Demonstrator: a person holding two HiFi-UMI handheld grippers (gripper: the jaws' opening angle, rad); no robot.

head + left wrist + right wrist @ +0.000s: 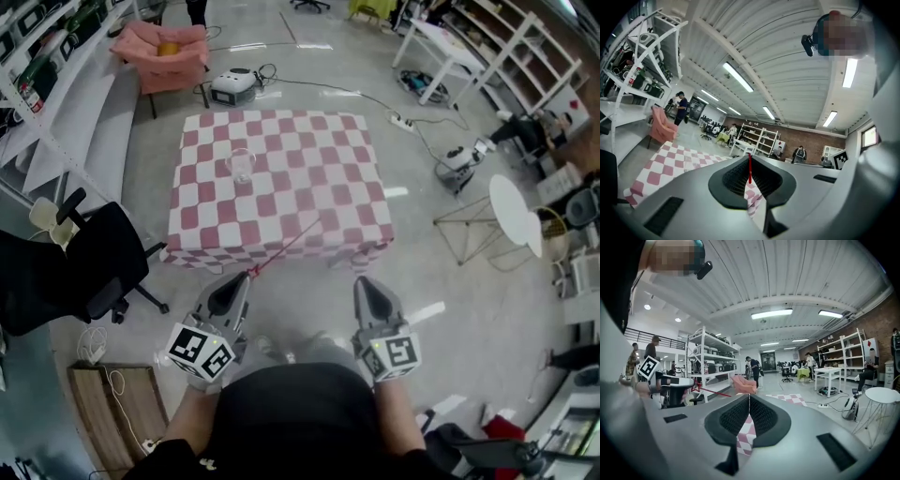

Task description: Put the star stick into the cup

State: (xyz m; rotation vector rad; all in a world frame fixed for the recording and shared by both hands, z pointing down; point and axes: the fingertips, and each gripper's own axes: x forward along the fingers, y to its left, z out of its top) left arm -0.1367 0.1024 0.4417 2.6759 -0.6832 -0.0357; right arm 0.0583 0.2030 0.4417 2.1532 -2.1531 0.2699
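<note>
Workshop floor with a checkered table (309, 159); the cup (241, 166) stands on the table's left half. Before the table's near edge, the left gripper (246, 277) pinches the star stick (286, 246), which slants over that edge. The right gripper (367, 284) is closed and empty.

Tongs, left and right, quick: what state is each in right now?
Left tongs: closed on the star stick.
Right tongs: closed, holding nothing.

Matt red-and-white checked tablecloth (281, 202), clear glossy cup (241, 166), smooth polished floor (422, 281) with bright reflections.
</note>
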